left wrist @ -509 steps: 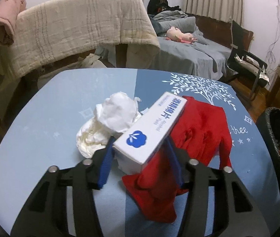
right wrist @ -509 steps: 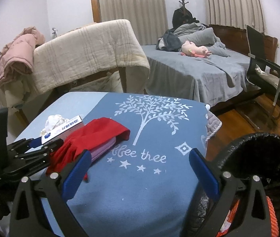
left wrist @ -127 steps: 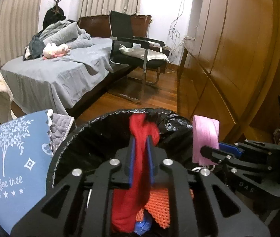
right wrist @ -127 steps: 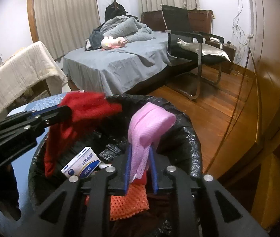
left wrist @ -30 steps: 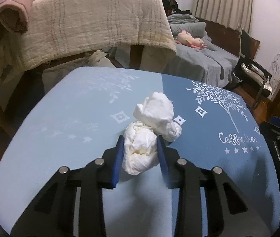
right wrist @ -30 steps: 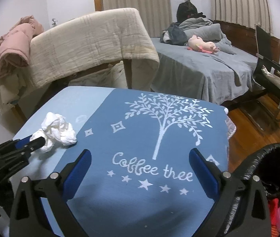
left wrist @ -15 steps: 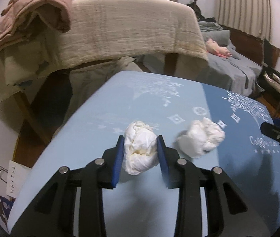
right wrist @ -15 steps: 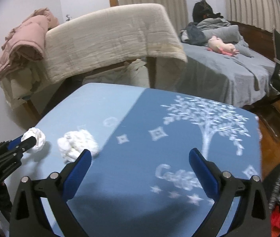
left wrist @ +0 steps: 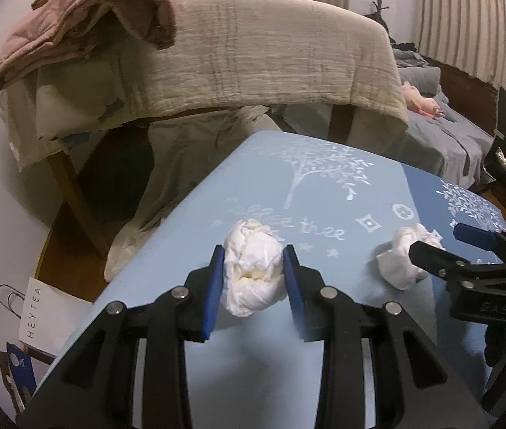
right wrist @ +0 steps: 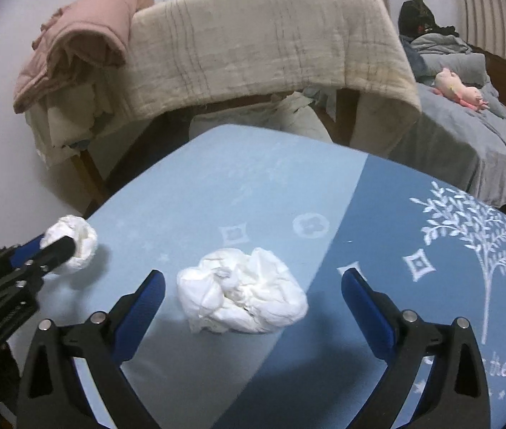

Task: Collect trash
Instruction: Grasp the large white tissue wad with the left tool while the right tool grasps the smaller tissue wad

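**One wad pinched, one waiting between open fingers**

Left wrist view: my left gripper (left wrist: 253, 268) is pinching a crumpled tissue wad (left wrist: 253, 268) between its blue pads (left wrist: 214, 286), and the paper bulges out above and below them. The wad hangs near the table's (left wrist: 324, 375) left edge, though I cannot tell whether it has cleared the blue cloth. To the right a second wad (left wrist: 401, 261) lies on the table, with my right gripper (left wrist: 446, 245) reaching around it. Behind the table a beige blanket (left wrist: 271, 53) hangs over a frame, and a pink jacket (left wrist: 85, 18) is heaped on top of it.

Right wrist view: my right gripper (right wrist: 253, 286) is spread wide, and the second wad (right wrist: 240, 302) sits on the table (right wrist: 288, 196) between the fingers (right wrist: 138, 304), touching neither one. The left gripper (right wrist: 56, 246) and its wad (right wrist: 74, 241) show at the left edge.

Judging by the look, this is light, soft paper (it should squash rather than resist). It won't break, but a loose fold could tear or slip free if I nip only a corner. I would close across the thick middle of the lump, low to the cloth, so that the pads catch the bulk. The cloth may also ruck up if I press down too hard.
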The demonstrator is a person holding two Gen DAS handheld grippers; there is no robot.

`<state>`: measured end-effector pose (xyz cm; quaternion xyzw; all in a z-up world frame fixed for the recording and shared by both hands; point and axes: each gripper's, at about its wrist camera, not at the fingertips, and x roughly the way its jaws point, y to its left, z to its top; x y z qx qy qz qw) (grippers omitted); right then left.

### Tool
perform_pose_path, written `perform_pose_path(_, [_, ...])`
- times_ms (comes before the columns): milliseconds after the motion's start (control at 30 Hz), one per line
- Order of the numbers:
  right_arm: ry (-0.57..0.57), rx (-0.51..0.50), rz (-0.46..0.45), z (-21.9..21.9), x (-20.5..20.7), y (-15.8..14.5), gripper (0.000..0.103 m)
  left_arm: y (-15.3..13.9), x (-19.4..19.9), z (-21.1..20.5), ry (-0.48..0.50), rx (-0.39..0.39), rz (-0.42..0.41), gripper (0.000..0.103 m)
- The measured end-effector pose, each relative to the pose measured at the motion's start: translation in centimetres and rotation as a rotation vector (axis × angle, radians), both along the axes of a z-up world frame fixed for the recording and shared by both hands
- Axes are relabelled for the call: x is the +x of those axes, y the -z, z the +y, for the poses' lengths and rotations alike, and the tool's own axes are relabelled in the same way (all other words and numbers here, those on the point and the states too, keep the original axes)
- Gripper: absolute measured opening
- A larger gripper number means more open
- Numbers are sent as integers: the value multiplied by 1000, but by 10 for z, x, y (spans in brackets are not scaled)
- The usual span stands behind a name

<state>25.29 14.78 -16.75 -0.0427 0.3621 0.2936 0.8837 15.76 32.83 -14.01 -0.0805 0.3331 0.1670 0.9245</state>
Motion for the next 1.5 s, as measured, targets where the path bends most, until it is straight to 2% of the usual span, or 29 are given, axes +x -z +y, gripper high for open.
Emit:
perform_pose_path(167, [-9,-19,36,8,7,12,95,0,-3,7,-12,-2,2,32])
perform_pose_path(333, [-28,-37,75,12,9,21,75,-1,-3,5,-8,-5,-3,32])
perform_pose_path(533, [-39,-20,73,6,8,15,51,-4,-4,-1,3,-4,-10,32])
perform_pose_path(633, [-46,-8,71,4,7,9,46,-6,-4,-6,11,0,-15,32])
perform_pose_path(1000, [-17,45,16,-34,-8,-20,45,-24,-1,-40,67,14,-47,32])
perform_pose_path(1500, [106,104,-85,-133,-43,-69,46,-50,6,-125,213,-4,-101,32])
